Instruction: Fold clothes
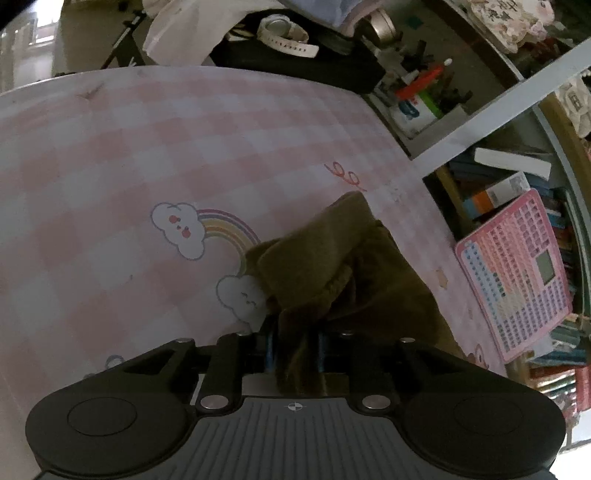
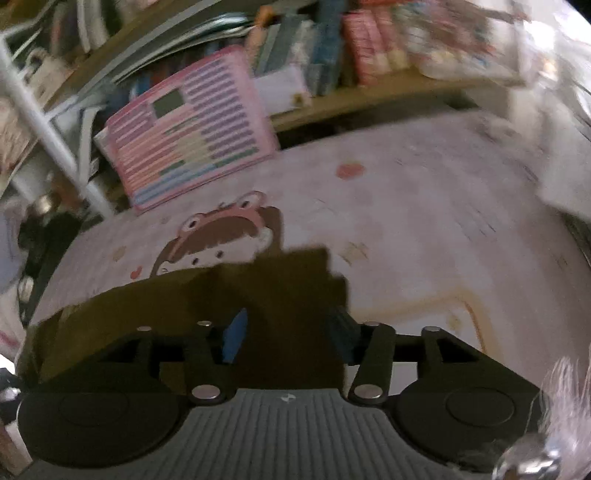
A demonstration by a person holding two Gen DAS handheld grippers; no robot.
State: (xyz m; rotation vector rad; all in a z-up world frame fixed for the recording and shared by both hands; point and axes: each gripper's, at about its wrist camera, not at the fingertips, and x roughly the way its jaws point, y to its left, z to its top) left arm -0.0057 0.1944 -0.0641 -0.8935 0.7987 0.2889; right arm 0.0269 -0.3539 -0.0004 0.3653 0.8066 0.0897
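Observation:
An olive-brown fleecy garment (image 1: 343, 266) lies bunched on the pink checked tablecloth (image 1: 147, 147), right of the rainbow print. In the left wrist view my left gripper (image 1: 295, 343) stands at its near end. A fold of the fabric fills the narrow gap between the blue pads (image 1: 270, 347) and touches both. In the blurred right wrist view the same garment (image 2: 258, 288) lies flat over the cartoon print. My right gripper (image 2: 288, 332) has its jaws wide apart over the cloth. One blue pad (image 2: 234, 336) shows bare, with no fabric pressed on it.
A pink toy keyboard board (image 1: 517, 273) (image 2: 192, 122) leans at the table's edge against shelves of books (image 2: 332, 44). A black bag with a white watch (image 1: 284, 33) and a white cloth (image 1: 177, 29) sit beyond the far edge. A fluffy sleeve (image 2: 569, 398) shows at the right.

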